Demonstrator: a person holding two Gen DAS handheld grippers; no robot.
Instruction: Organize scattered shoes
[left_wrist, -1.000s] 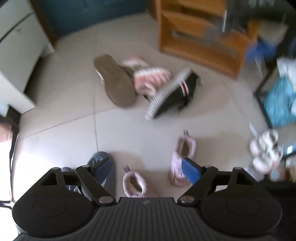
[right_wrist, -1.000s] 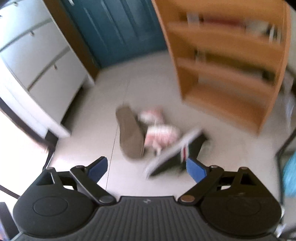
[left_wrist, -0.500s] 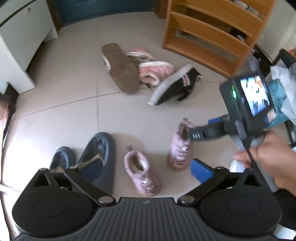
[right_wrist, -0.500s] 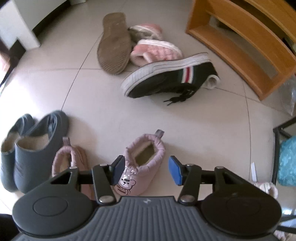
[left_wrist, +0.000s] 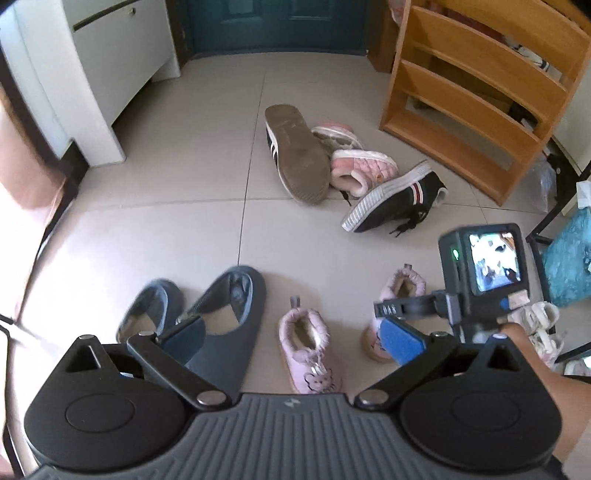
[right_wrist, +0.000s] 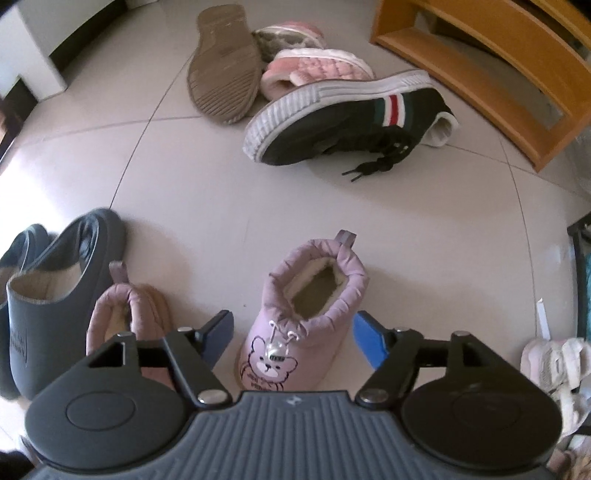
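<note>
Right gripper (right_wrist: 293, 338): fingers apart, just reopening, straddling the boot (right_wrist: 304, 314), untouched; long axis runs away from them. Left gripper (left_wrist: 295, 339): fingers wide apart, empty, farther off.

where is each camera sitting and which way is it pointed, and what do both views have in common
Left wrist: sits on the left tongs, angled down at the floor; sees grey slippers, two pink boots, the shoe pile; the right tongs and a forearm show.
Right wrist: sits on the right tongs, low over the bear-print pink boot, which stands between open pads untouched.
Shared: that boot, the black sneaker, the wooden shelf.
</note>
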